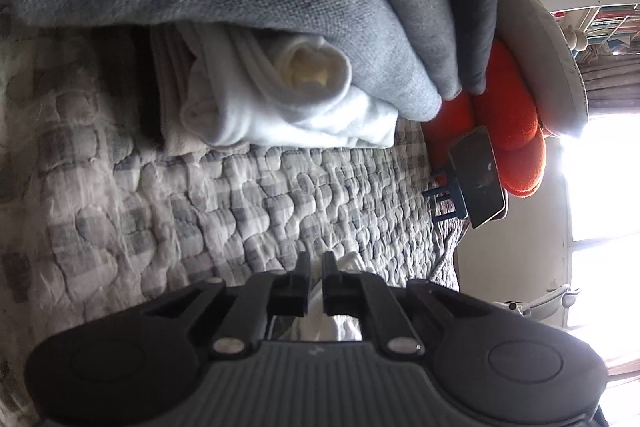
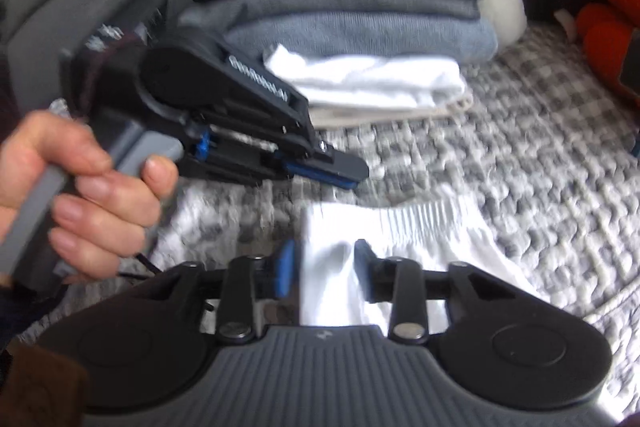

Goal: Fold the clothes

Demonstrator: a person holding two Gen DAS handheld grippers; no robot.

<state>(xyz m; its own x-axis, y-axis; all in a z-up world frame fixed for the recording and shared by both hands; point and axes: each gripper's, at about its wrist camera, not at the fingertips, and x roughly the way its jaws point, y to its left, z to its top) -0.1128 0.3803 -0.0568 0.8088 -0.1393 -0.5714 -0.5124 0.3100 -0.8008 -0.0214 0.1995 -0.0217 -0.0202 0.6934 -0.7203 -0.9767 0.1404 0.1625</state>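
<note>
Bed quilt (image 2: pixel 540 147), checked, carries everything. Folded stack (image 2: pixel 352 23) at back: dark, grey, blue and white layers, squared — bulk of folding looks done. White sock (image 2: pixel 400 227) lies loose on quilt in front, ribbed cuff away: judged last piece, not yet folded or stacked. Right claw (image 2: pixel 324 269) part spread, sock between jaws, grip unclear. Left claw (image 2: pixel 348 173) pressed together just above sock; white cloth shows between its jaws in own view.

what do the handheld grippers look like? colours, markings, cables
Both match: the right gripper has a ribbed grey body, black linkage arms with silver pivot pins and blue pads. The left gripper has white lettering on its side, a grey handle and a thin black cable.
</note>
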